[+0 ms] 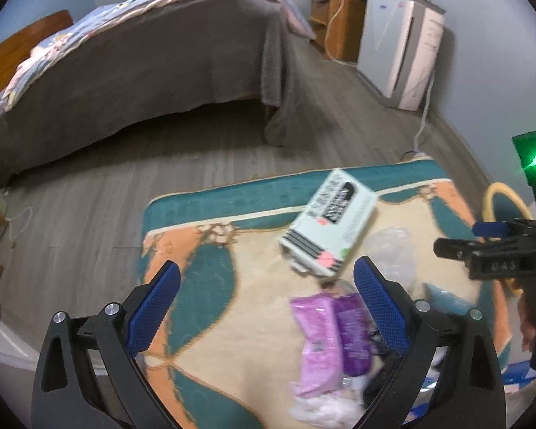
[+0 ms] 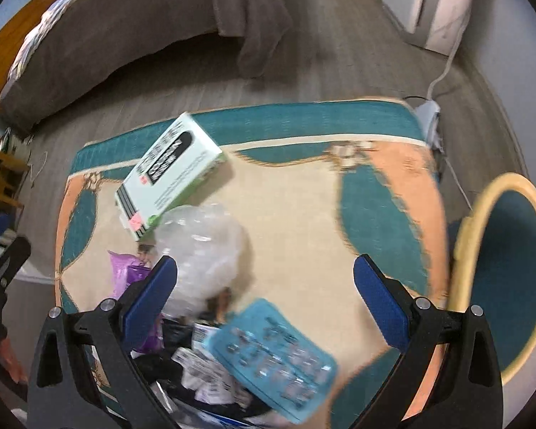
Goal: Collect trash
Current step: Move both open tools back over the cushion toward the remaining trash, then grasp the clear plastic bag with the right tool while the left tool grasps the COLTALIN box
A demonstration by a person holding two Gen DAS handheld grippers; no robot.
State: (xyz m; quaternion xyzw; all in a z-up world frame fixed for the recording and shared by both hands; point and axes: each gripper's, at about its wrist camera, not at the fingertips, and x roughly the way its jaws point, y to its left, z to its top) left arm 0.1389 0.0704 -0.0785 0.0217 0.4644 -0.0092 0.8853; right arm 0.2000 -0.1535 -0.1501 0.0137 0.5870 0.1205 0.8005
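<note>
A: L gripper [image 1: 266, 282] – what's it doing?

B: Hanging over the rug [image 1: 203, 321], angled down and fwd, jaws spread wide w/ nothing between them. Purple wrapper [image 1: 325, 332] is lying just inside its right finger; white box [image 1: 330, 223] is sitting further out on the rug.

A: And the R gripper [image 2: 264, 279]?

B: Also pointing down at the rug [image 2: 296, 214], jaws gaping, gripping nothing. Trash is piling under it: crumpled clear plastic [image 2: 203, 236] touching the white box [image 2: 168, 171], blue blister pack [image 2: 271, 357] lying between the fingers, papers below. Pics are blurring.

A: Bin?

B: Teal basket w/ yellow rim [image 2: 464, 236] is standing beside the rug's right edge, near the R gripper's right finger.
</note>
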